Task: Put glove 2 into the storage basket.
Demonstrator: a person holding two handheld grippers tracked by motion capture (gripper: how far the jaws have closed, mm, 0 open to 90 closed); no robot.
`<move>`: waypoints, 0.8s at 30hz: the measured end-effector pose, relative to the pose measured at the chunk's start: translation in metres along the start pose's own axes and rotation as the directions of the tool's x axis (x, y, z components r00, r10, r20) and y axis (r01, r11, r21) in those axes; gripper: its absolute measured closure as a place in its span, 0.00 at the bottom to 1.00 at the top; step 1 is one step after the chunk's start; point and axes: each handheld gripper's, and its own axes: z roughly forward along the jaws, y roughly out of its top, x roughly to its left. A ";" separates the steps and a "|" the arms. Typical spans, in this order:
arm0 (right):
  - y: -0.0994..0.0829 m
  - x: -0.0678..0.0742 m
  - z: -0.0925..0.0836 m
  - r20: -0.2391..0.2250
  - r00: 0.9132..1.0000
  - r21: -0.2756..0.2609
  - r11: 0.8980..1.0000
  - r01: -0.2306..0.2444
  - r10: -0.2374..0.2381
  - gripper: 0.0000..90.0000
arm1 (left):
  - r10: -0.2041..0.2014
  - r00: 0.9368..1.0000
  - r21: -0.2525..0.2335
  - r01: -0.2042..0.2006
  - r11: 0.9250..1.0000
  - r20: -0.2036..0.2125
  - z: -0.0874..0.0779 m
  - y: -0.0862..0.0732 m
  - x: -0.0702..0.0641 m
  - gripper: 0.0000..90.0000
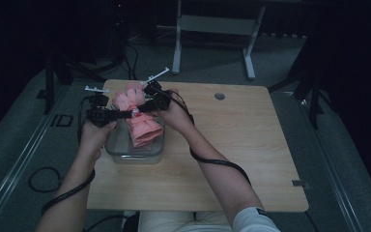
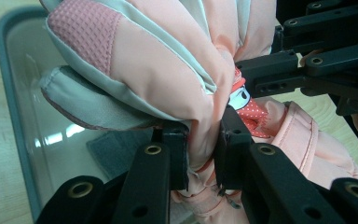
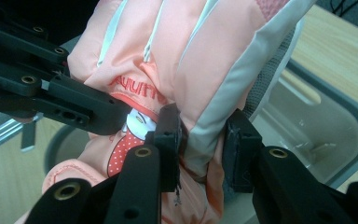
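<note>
Both tools grip a pink glove above a clear tub on the desk: the left tool pinches its edge, and the right tool clamps its other side.

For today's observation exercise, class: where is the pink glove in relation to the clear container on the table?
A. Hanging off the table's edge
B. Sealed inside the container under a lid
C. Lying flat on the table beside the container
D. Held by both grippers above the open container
D: the left gripper and the right gripper each pinch the pink glove, which hangs over the open clear container.
</note>
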 end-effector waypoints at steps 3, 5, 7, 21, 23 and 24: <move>-0.005 -0.003 0.010 0.003 1.000 0.023 1.000 -0.009 0.009 0.78 | -0.021 1.000 0.018 0.021 1.000 0.005 0.009 -0.005 0.007 0.85; -0.009 -0.005 0.017 0.004 1.000 0.038 0.999 -0.015 0.015 0.79 | -0.028 1.000 0.030 0.028 0.999 -0.001 0.015 -0.009 0.011 0.85; -0.013 -0.006 0.024 0.006 1.000 0.054 0.998 -0.020 0.020 0.79 | -0.048 0.999 0.042 0.048 0.998 0.003 0.020 -0.013 0.016 0.85; -0.029 -0.017 0.059 -0.017 0.996 0.111 0.990 -0.086 0.089 0.79 | -0.110 0.993 0.118 0.115 0.986 -0.050 0.041 -0.023 0.033 0.82; -0.029 -0.018 0.061 -0.018 0.996 0.113 0.990 -0.089 0.092 0.79 | -0.106 0.992 0.134 0.115 0.984 -0.073 0.044 -0.023 0.033 0.82; -0.030 -0.018 0.063 -0.018 0.995 0.119 0.988 -0.095 0.098 0.78 | -0.100 0.991 0.142 0.112 0.984 -0.087 0.045 -0.022 0.032 0.80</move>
